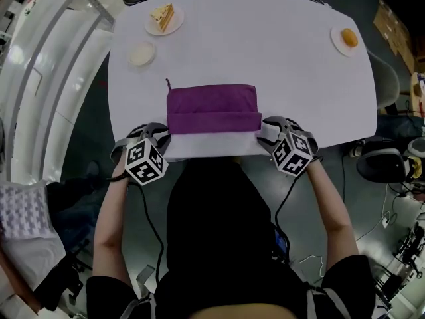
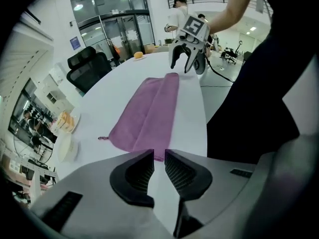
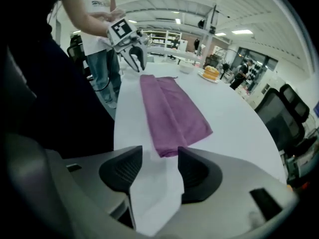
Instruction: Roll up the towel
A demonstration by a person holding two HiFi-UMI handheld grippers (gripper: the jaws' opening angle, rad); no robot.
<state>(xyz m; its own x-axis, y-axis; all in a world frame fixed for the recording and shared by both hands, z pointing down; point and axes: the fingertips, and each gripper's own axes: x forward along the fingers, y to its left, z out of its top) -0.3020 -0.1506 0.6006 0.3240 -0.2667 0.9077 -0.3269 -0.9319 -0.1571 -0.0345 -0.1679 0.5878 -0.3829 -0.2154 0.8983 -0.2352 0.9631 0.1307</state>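
The towel (image 1: 212, 108), its near edge folded over, lies by the table's (image 1: 279, 52) front edge. The left gripper (image 1: 161, 137) and right gripper (image 1: 264, 130) flank it, jaws apart and empty.

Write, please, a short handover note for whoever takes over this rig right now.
Left gripper: jaws slightly apart, empty, by the towel's near left corner.
Right gripper: jaws wide apart, empty, by the near right corner.
Towel lies flat on the table, its near edge turned over in a first fold.
Done: that first turn, it seems. Left: grip both ends and roll to the far edge.
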